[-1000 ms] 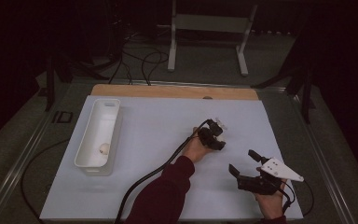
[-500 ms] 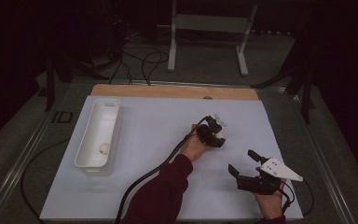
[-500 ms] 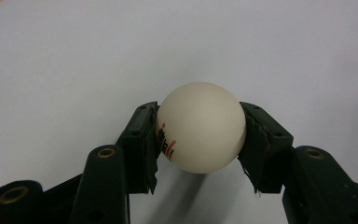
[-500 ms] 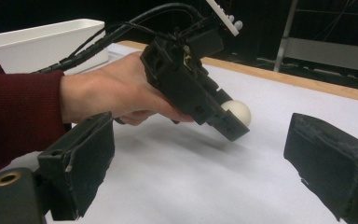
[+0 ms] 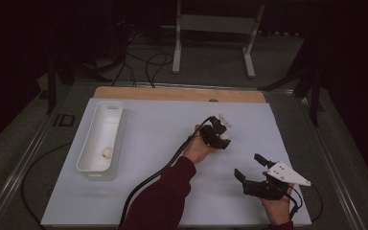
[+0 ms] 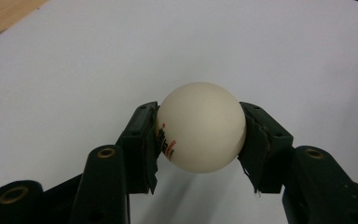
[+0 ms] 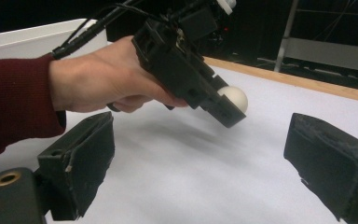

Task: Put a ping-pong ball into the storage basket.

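Left gripper view: left gripper (image 6: 200,140) clamped on a white ball (image 6: 200,127), one pad on each side, printed marks beside the left pad. Ball is off the white mat (image 6: 74,70); shadow below it. High view: left gripper (image 5: 219,134) mid-mat, right gripper (image 5: 250,167) near the front edge, jaws spread, nothing between them. Tray (image 5: 100,140) at left holds another ball (image 5: 106,153).

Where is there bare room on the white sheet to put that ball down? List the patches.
The white sheet is bare between the white bin and the left hand-held gripper, which is shut on the ball. It is also bare along the far strip by the wooden edge. The near right corner is crowded by the open right hand-held gripper.
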A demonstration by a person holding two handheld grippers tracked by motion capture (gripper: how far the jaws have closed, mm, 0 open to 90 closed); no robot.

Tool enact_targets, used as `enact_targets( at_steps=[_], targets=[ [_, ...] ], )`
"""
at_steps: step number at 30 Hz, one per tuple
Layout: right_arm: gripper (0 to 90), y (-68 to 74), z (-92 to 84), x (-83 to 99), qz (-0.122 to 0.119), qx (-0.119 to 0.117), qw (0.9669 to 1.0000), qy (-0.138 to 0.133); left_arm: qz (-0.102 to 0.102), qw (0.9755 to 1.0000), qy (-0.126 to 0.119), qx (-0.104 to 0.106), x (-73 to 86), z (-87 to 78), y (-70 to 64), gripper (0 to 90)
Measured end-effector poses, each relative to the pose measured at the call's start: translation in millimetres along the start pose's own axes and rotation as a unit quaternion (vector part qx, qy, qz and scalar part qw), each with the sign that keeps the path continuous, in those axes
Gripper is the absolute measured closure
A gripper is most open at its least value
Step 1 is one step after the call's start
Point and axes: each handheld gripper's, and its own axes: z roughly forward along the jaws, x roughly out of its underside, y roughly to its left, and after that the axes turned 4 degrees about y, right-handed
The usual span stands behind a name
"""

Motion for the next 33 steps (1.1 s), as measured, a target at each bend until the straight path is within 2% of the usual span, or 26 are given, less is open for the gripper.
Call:
enact_targets(
  at_steps=[12,33],
  targets=[
    [7.8,1.0,0.6,-0.5,-0.002,-0.001,1.0,0.001,0.011,0.9999,-0.001,-0.005,-2.9,-16.7,2.1,51.1],
    [7.8,2.0,1.4,-0.7,-0.002,-0.004,1.0,0.0,0.018,0.9997,-0.013,-0.008,-5.0,-39.9,6.7,51.1]
  ],
)
